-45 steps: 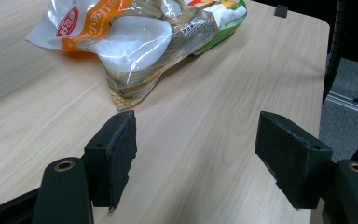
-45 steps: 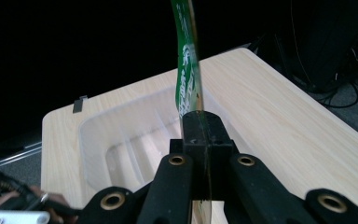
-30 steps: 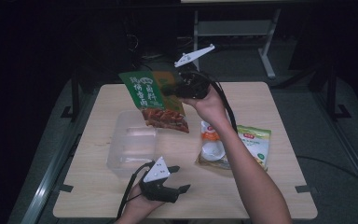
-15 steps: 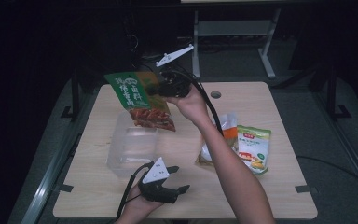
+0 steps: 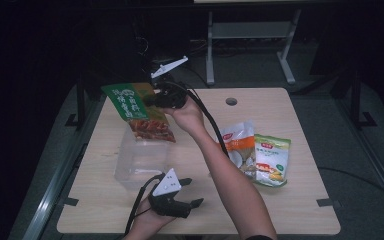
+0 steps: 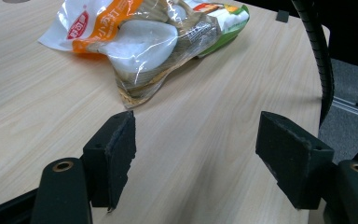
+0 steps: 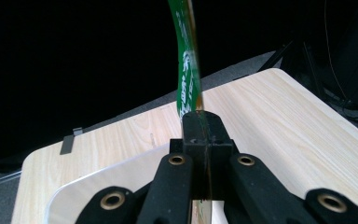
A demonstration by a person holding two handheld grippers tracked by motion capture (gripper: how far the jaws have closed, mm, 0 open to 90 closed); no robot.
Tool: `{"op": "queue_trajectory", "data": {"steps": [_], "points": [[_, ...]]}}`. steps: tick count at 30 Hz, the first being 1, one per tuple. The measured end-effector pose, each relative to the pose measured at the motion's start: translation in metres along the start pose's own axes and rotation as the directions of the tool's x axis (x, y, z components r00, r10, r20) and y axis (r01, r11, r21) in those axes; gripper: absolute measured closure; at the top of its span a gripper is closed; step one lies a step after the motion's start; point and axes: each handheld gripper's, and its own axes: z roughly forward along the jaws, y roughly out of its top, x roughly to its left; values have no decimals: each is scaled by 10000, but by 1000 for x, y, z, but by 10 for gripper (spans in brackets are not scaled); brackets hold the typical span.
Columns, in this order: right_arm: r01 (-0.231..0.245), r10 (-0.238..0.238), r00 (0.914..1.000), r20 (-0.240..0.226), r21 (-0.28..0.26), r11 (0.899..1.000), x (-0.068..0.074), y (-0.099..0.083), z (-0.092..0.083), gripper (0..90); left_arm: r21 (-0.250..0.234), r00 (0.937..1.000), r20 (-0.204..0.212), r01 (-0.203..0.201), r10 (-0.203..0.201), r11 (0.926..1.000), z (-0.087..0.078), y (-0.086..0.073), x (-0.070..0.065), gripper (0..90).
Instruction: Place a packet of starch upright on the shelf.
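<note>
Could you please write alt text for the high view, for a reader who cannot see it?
The right gripper holds a green snack bag above a clear plastic container on a light wooden table. The left gripper rests open near the table's front edge, and two more snack bags lie to the right.

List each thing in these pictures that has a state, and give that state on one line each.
right gripper: shut on the green snack bag.
green snack bag: held in the air above the clear container.
clear container: open, lidless, looks empty.
left gripper: open, holding nothing.
orange-and-white bag: lying flat on the table.
yellow-green bag: lying flat beside it.
</note>
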Motion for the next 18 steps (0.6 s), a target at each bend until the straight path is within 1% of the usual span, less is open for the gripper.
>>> {"op": "queue_trajectory", "data": {"steps": [6,7,9,12,13,16,17,18], "points": [[-119,119,9999,2,-134,9998,-2,-3,9,898,-41,10000,-35,48,-49,10000,-1,0,1,284],[-194,194,9998,-1,-289,9994,-4,-5,12,898,-30,10000,-47,48,-48,10000,-1,0,1,285],[-262,261,9997,-32,-335,9991,-4,-6,14,898,-74,9999,1,104,-104,9999,0,0,1,285],[-323,323,9995,-30,-345,9989,-6,-11,21,899,-37,9999,-38,135,-136,9999,0,0,-1,285],[-405,404,9992,-32,-334,9986,-7,-16,25,898,-67,9999,-28,148,-148,9999,0,0,-1,285],[-519,519,9986,-2,-295,9982,-9,-21,29,898,-71,9999,-34,151,-151,9999,0,0,-2,285],[-555,556,9985,21,-322,9979,-10,-23,30,899,-32,9999,-31,121,-121,9999,0,0,-2,285],[-758,759,9971,1,-509,9958,-12,-27,31,899,-12,10000,-28,68,-68,10000,0,0,-1,285]]}}
